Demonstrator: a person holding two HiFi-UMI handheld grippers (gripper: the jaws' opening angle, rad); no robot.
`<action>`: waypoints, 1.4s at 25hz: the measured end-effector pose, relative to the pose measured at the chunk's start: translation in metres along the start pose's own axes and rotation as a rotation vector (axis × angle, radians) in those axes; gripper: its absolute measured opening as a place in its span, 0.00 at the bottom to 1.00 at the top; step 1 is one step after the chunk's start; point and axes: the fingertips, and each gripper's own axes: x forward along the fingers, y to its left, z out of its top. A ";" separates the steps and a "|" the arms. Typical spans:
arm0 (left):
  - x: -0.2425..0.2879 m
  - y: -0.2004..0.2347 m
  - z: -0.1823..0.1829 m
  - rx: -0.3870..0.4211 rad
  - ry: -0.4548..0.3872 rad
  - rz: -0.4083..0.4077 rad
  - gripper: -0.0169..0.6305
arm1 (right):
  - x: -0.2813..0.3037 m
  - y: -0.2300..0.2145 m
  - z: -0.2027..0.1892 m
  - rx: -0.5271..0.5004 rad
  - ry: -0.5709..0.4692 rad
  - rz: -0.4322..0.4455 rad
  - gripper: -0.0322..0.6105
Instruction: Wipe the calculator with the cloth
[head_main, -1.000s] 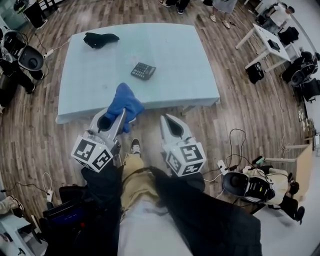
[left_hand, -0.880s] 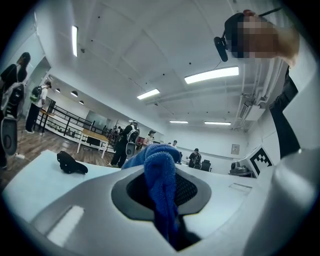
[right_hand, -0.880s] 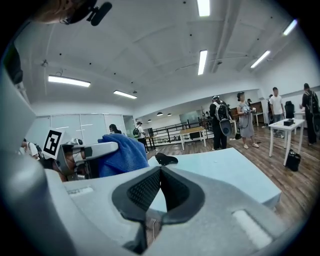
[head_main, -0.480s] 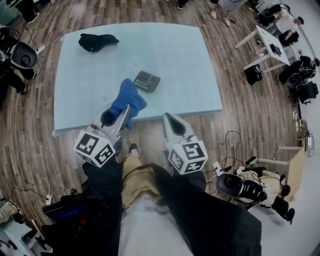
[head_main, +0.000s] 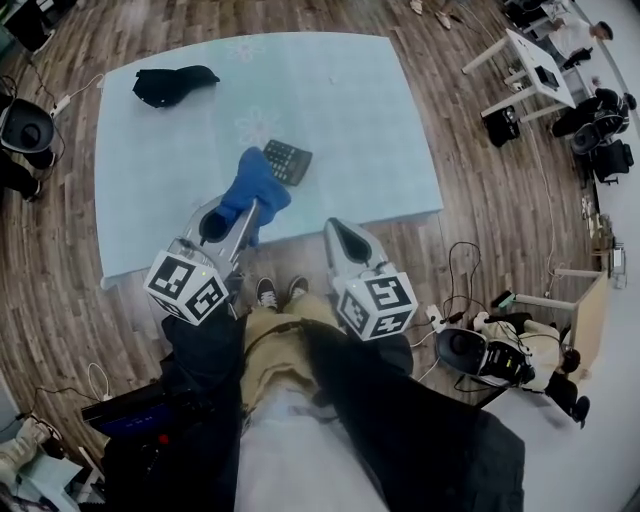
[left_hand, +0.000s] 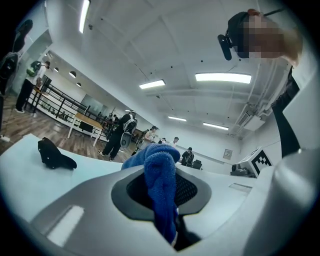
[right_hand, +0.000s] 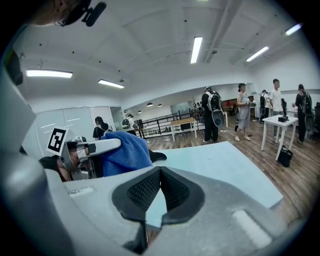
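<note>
A dark calculator (head_main: 287, 160) lies on the light blue table (head_main: 350, 110), a little in from its near edge. My left gripper (head_main: 250, 205) is shut on a blue cloth (head_main: 255, 185), which bulges out past the jaws. In the head view the cloth's far end nearly reaches the calculator's near left corner. In the left gripper view the cloth (left_hand: 160, 190) fills the gap between the jaws of the left gripper (left_hand: 160, 175). My right gripper (head_main: 335, 235) hangs over the table's near edge, to the right. In the right gripper view the right gripper (right_hand: 160, 172) is shut on nothing. The calculator is hidden in both gripper views.
A black bundled thing (head_main: 170, 83) lies at the table's far left corner. White desks (head_main: 530, 65) and chairs stand at the far right. Cables and a helmet-like device (head_main: 470, 350) lie on the wood floor by my right side. People (right_hand: 212, 117) stand beyond the table.
The table has drawn closer beneath me. My left gripper with the cloth has gone from the table's near edge to just short of the calculator. The right gripper has come up to the edge.
</note>
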 end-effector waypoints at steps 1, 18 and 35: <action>0.005 0.002 -0.002 -0.002 0.001 -0.002 0.12 | 0.004 -0.005 0.000 0.007 0.003 -0.003 0.05; 0.086 0.057 0.041 0.077 -0.011 0.171 0.12 | 0.104 -0.086 0.063 0.039 -0.025 0.144 0.05; 0.142 0.123 -0.030 -0.016 0.181 0.356 0.12 | 0.179 -0.150 0.034 0.090 0.133 0.216 0.05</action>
